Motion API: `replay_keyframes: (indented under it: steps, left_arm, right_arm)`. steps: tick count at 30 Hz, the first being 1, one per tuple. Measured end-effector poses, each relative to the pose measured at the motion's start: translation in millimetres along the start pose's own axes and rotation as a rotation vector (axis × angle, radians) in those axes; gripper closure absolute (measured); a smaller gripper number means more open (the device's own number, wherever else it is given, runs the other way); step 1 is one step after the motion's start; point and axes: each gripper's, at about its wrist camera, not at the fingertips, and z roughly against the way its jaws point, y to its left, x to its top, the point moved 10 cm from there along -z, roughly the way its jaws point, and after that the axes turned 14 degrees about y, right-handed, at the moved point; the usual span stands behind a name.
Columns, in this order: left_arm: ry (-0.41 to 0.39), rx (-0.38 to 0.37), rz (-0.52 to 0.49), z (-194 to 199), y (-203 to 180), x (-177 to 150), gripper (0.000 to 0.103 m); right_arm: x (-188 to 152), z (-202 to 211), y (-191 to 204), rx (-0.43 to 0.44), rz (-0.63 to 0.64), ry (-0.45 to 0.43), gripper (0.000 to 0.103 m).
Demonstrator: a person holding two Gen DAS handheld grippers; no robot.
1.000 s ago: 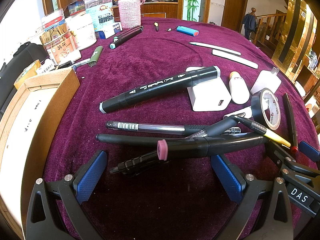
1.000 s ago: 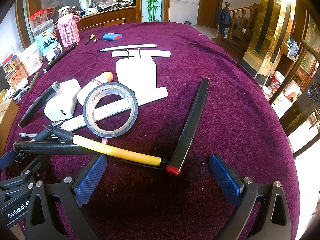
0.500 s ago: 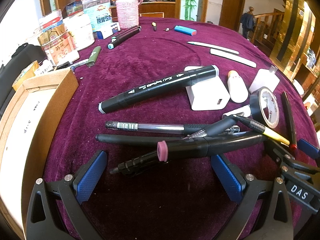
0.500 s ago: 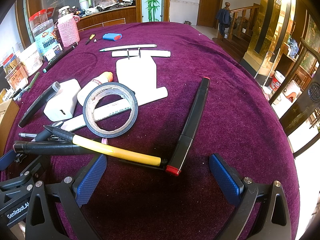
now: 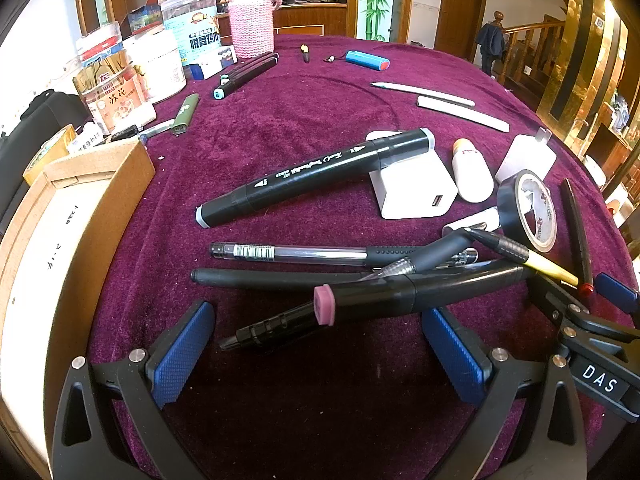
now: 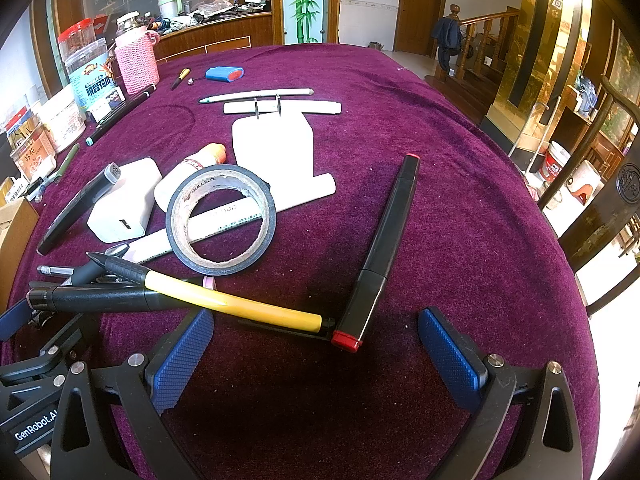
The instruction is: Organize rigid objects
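**Both claws spread over the pen pile**

We see our left claw (image 5: 318,354) spread wide, gripping nothing, its pads flanking the pink-capped marker (image 5: 400,294) atop a heap of pens on the purple bench (image 5: 304,120). Our right claw (image 6: 316,354) is likewise spread and empty; the yellow pen (image 6: 232,306) and red-capped marker (image 6: 380,256) lie just ahead of it, near the tape roll (image 6: 221,219). A cardboard box (image 5: 100,208) sits at left.
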Motion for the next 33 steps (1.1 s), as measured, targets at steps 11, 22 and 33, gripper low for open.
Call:
replay_keyframes:
  steps: [11, 22, 33]
  left_arm:
    - [0.055, -0.034, -0.098, 6.8, 0.1, -16.1, 0.000]
    - [0.040, 0.006, -0.098, 8.0, -3.8, -15.8, 0.000]
    - [-0.077, -0.164, -0.141, 52.1, 8.5, -18.0, 0.007]
  right_arm:
    - [-2.4, 3.6, 4.2, 0.054, 0.086, 0.010, 0.001]
    - [-6.3, 8.9, 2.0, 0.174, 0.039, 0.083, 0.001]
    - [-8.5, 54.8, -34.1, 0.090, -0.106, -0.179, 0.001]
